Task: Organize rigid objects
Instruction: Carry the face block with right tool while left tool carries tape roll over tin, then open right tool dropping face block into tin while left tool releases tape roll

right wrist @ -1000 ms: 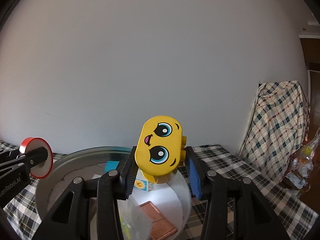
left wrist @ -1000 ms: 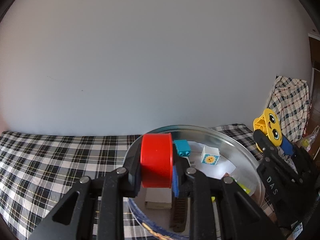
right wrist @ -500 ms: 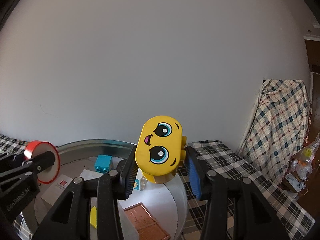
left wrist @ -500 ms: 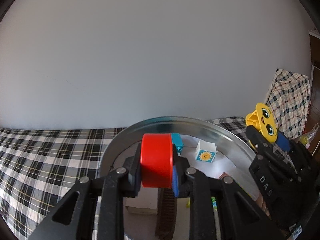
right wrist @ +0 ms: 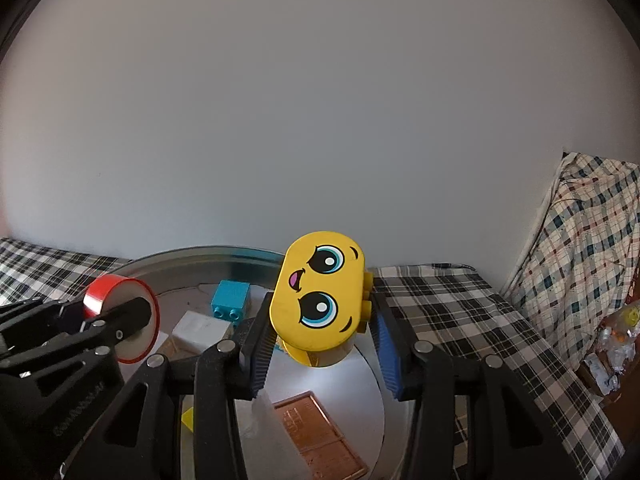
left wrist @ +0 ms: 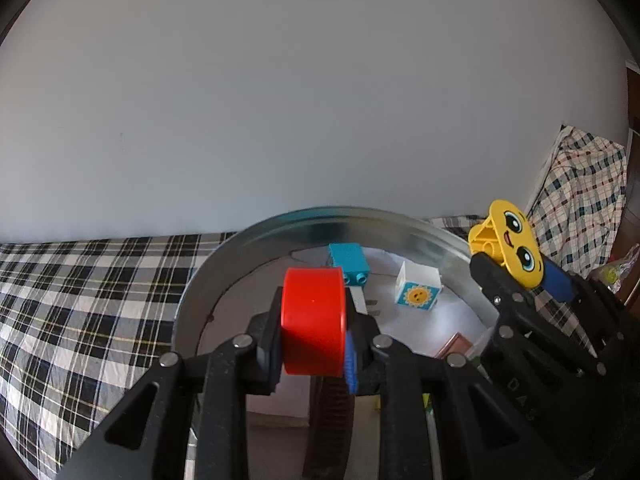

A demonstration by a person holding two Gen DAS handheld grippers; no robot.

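Red tape roll (left wrist: 313, 322) and yellow face brick (right wrist: 319, 299) are hanging gripped in left tongs (left wrist: 314, 344) and right tongs (right wrist: 320, 346) above the metal basin (left wrist: 240, 248), likely awaiting lowering and release.

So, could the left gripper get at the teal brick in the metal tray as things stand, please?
Probably not yet: the left gripper is shut on the red roll, so its jaws are occupied. The teal brick lies uncovered just ahead in the metal tray, with nothing between.

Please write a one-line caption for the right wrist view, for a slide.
Right gripper holds a yellow face block above a round metal tray of toy pieces; left gripper holds a red cylinder.
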